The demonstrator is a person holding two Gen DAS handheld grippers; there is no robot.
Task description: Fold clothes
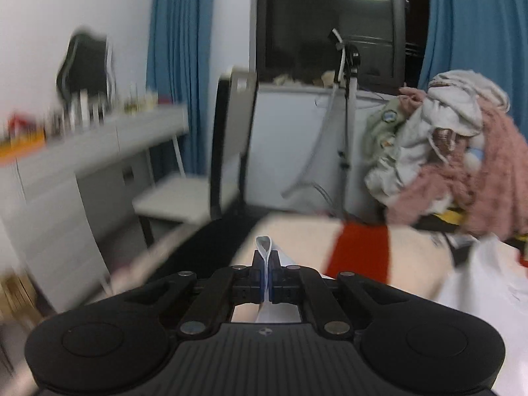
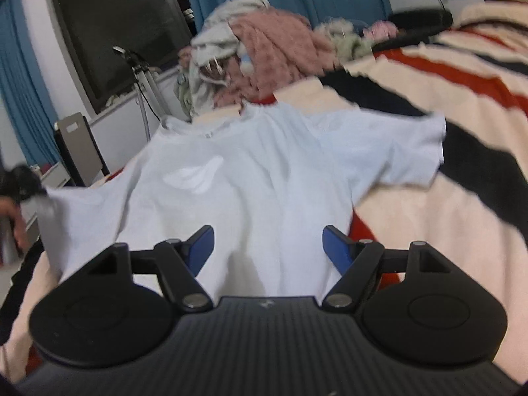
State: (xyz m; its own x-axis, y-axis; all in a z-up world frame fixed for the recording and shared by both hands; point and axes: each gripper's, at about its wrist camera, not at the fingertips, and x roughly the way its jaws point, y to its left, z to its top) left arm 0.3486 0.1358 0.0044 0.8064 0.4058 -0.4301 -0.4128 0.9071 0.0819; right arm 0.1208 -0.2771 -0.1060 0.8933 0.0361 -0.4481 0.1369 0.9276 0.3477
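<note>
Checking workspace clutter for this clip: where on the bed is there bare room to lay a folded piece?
Bare striped blanket lies right of the white T-shirt, below its right sleeve, beside the open right hand-held gripper. It is crowded behind the collar, where the clothes pile sits. The left hand-held gripper pinches the shirt's left edge.

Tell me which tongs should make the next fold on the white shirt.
Probably the left tongs: they are shut on a hem of the white T-shirt, so they could carry it across. The right tongs hang open over the shirt's lower part, gripping nothing.
</note>
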